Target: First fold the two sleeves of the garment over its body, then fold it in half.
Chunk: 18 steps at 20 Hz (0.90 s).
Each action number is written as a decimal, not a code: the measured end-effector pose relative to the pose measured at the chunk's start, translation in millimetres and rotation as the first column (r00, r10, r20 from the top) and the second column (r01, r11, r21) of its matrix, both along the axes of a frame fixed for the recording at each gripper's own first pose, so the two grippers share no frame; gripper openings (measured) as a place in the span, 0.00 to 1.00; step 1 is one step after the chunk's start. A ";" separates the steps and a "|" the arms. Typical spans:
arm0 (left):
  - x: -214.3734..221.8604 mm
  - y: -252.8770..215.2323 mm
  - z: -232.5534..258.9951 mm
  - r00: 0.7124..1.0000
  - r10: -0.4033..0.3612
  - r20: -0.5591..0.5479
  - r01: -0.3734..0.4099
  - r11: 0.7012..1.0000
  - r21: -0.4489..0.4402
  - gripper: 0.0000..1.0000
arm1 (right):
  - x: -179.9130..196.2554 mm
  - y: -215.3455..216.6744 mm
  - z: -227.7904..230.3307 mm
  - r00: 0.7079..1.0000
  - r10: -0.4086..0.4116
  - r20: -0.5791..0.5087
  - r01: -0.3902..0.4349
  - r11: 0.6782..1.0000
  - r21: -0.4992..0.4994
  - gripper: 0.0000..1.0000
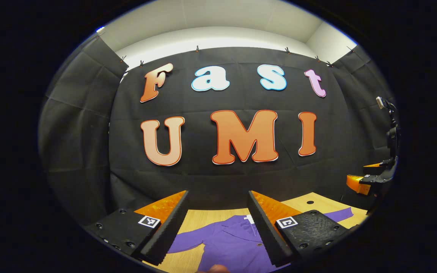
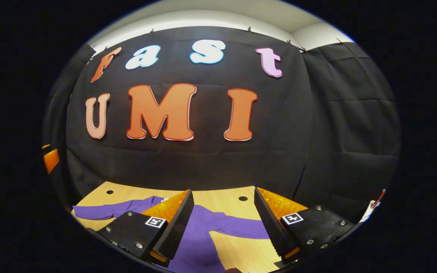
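A purple long-sleeved garment [image 1: 230,242] lies flat on the wooden table [image 1: 197,218], collar toward the far wall. In the left gripper view my left gripper [image 1: 218,197] hangs open above its collar and chest, with nothing between the fingers. One sleeve [image 1: 340,214] runs off to the right there. In the right gripper view the same garment [image 2: 199,246] spreads both sleeves sideways, one sleeve [image 2: 104,210] to the left and the other sleeve [image 2: 237,229] between the fingers. My right gripper [image 2: 224,193] is open above that sleeve, touching nothing.
The table [image 2: 222,197] ends at the black cloth wall and has small round holes [image 2: 242,198] near its far edge. The other gripper [image 1: 374,176] shows at the right edge of the left gripper view, raised above the table.
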<state>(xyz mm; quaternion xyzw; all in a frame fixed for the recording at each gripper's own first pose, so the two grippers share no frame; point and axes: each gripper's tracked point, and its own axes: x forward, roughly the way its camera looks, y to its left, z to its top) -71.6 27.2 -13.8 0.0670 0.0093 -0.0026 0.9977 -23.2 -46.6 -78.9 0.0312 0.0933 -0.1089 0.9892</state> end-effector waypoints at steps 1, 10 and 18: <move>-0.7 1.3 2.4 1.000 -0.010 0.005 0.010 1.000 -0.004 0.95 | 1.0 -3.6 -4.2 1.000 -0.015 -0.006 0.015 1.000 0.002 0.95; 24.6 -13.0 9.5 0.999 0.024 0.037 -0.023 1.000 -0.018 0.95 | 37.3 -57.2 -78.2 0.985 -0.073 -0.156 0.080 0.996 0.042 0.95; 52.3 -45.6 8.8 0.997 0.068 0.033 -0.068 0.997 0.022 0.95 | 59.3 -153.0 -178.3 0.905 -0.170 -0.390 0.218 0.973 0.080 0.96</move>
